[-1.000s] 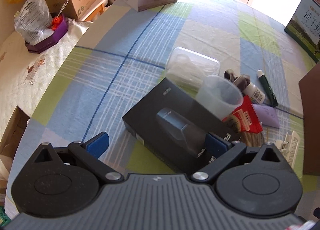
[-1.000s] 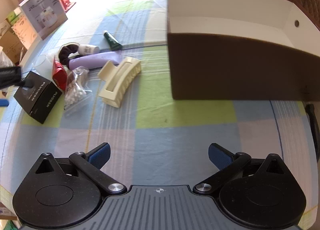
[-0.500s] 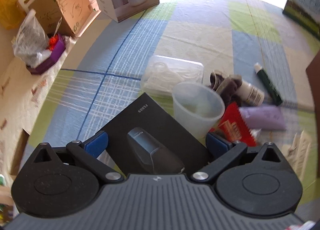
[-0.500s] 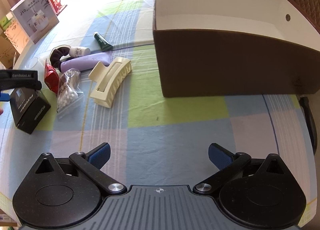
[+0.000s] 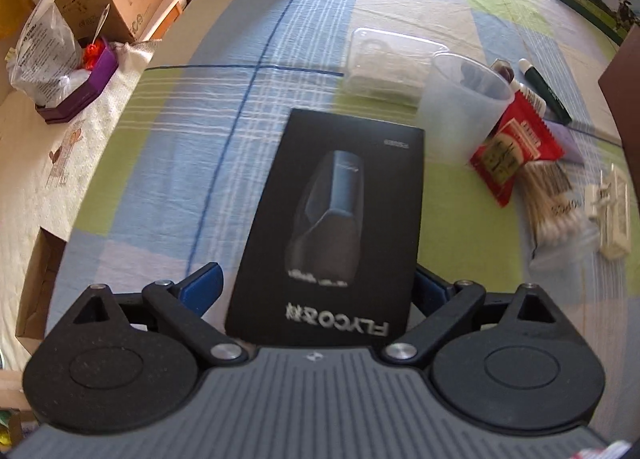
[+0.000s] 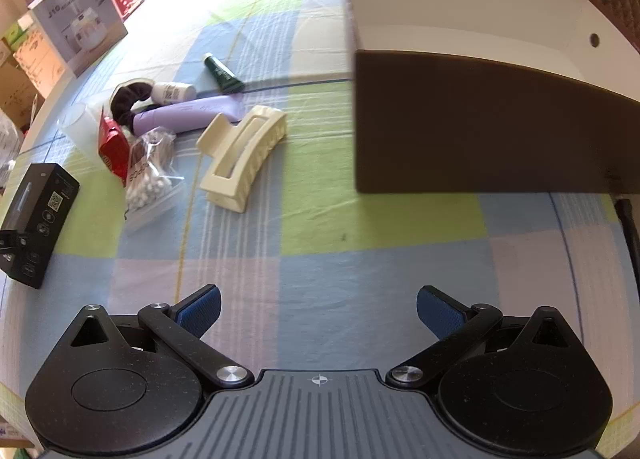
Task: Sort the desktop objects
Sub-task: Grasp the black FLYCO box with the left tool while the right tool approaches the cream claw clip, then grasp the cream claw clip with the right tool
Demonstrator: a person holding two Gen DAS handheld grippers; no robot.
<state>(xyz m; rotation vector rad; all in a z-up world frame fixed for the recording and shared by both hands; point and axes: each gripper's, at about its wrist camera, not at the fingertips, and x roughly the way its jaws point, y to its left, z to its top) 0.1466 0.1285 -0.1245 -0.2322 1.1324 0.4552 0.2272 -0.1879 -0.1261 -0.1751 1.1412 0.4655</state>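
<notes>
Left hand-held gripper (image 5: 316, 291) bottom centre, jaws wide and closing, black box (image 5: 332, 219) between the pads, contact not evident; box lies flat on worktop (image 5: 180, 163), centre frame; judged stiff card, light, smooth, so take it across the long side walls; beyond, upper right, clear cup (image 5: 464, 99). Right hand-held gripper (image 6: 318, 311) wide, empty; brown bin (image 6: 480, 123) upper right.

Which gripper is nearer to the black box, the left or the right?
Left. The left gripper straddles the black box, jaws closing, not visibly gripping. The right gripper hovers over bare tablecloth, the box far off.
</notes>
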